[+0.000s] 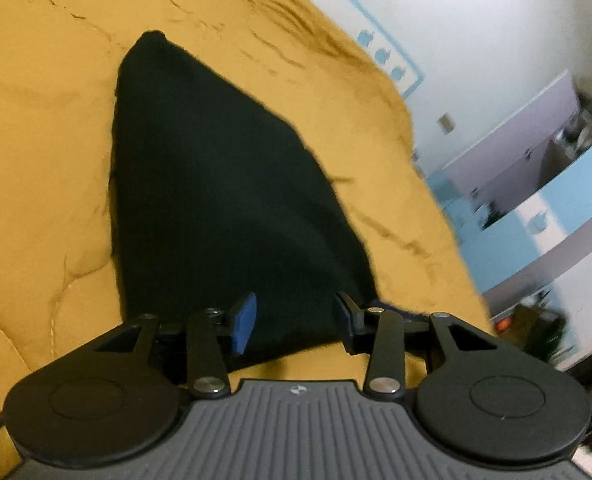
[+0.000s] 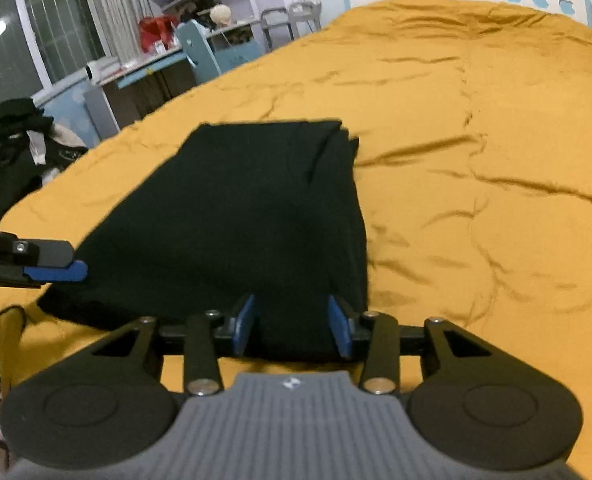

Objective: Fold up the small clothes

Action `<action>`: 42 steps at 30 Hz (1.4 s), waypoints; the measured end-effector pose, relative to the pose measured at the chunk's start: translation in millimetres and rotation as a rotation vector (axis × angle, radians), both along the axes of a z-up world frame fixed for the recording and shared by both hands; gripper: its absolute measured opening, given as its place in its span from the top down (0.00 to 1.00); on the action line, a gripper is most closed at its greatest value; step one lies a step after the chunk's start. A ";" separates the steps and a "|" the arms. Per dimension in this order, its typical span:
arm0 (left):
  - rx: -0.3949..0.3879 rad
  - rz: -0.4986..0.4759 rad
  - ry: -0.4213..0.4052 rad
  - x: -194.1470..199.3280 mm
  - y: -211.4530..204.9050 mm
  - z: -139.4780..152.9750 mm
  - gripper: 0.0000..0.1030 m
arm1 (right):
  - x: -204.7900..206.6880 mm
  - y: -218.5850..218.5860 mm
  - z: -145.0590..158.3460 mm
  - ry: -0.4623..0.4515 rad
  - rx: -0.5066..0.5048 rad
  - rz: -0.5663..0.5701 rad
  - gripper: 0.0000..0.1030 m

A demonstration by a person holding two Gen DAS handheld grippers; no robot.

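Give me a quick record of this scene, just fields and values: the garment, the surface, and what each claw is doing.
garment: black cloth, partly folded, lying flat
surface: mustard-yellow quilt, wrinkled
left claw: open, fingers either side of the cloth's near edge
right claw: open, at the cloth's near right corner
background: pile of dark clothes off the bed's left side

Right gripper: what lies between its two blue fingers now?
The near edge of the black garment lies between the open right gripper's fingers, over the yellow quilt; the right wrist view shows it.

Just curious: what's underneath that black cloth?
The black cloth lies on a wrinkled mustard quilt, which shows all around it. Whatever is directly beneath is covered.
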State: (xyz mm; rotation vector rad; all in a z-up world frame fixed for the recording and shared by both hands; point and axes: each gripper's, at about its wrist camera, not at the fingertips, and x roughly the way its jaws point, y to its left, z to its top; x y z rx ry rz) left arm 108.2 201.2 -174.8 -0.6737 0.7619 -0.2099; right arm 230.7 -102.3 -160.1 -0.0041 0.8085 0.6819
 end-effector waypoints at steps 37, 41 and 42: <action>0.128 0.119 -0.027 -39.1 -18.3 10.3 0.46 | -1.5 -7.8 11.5 -0.018 0.151 -0.118 0.45; 0.119 0.127 -0.018 -42.3 -17.3 -5.7 0.47 | -14.7 -18.0 -7.7 0.001 0.078 -0.141 0.42; 0.117 0.127 -0.015 -42.1 -17.4 -7.3 0.47 | -11.7 -21.3 -13.8 0.041 0.074 -0.160 0.40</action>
